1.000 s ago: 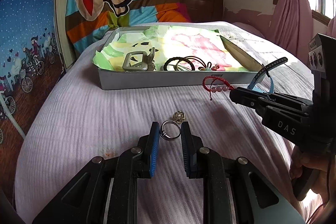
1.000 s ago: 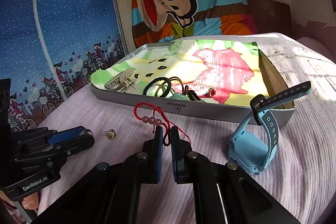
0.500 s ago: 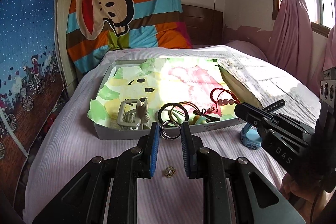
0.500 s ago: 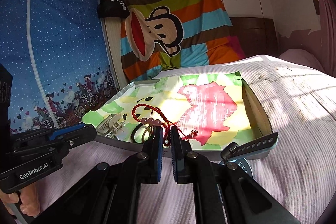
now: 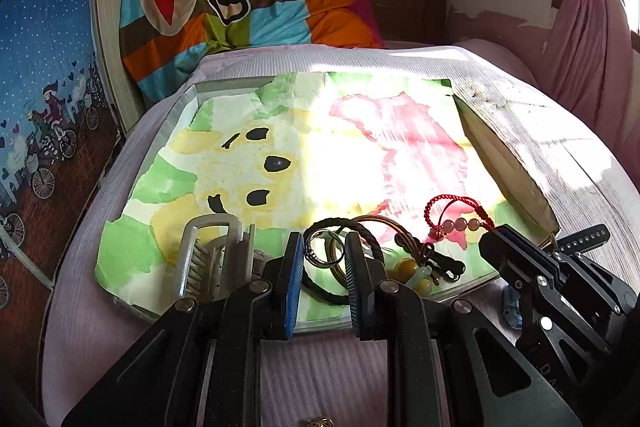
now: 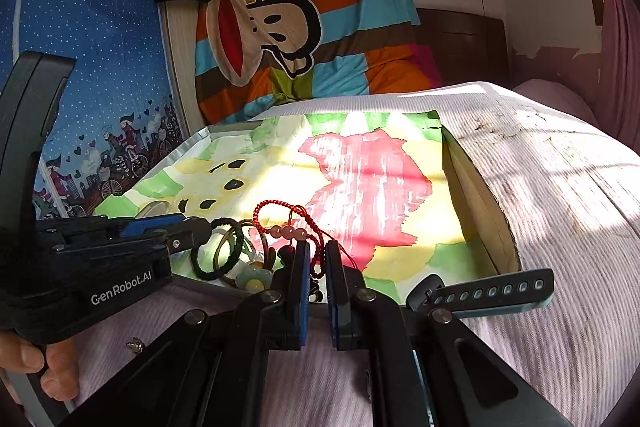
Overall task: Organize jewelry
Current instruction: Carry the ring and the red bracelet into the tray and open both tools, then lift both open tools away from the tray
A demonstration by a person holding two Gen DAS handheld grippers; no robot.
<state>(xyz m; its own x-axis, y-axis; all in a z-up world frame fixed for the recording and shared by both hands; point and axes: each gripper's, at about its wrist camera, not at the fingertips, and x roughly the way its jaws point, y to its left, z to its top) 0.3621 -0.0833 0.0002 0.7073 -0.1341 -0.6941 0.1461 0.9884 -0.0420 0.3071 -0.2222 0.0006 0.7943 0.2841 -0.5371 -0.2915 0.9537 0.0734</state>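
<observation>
Now, from the left wrist, a silver ring (image 5: 319, 251) is seen clamped between the pads of the left hand-held gripper (image 5: 322, 263), above the near edge of the tray (image 5: 182, 107); a hair clip (image 5: 210, 255) lies to its left.

From the right wrist, a red bracelet (image 6: 286, 225) is pinched in the closed right hand-held gripper (image 6: 317, 267), over the tray; a watch strap (image 6: 484, 293) lies to its right on the bed (image 6: 560, 227).

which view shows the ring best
Left wrist view: the ring sits centred between the left tool's pads, its whole hoop visible. In the right wrist view the left tool appears side-on and hides the ring.
</observation>
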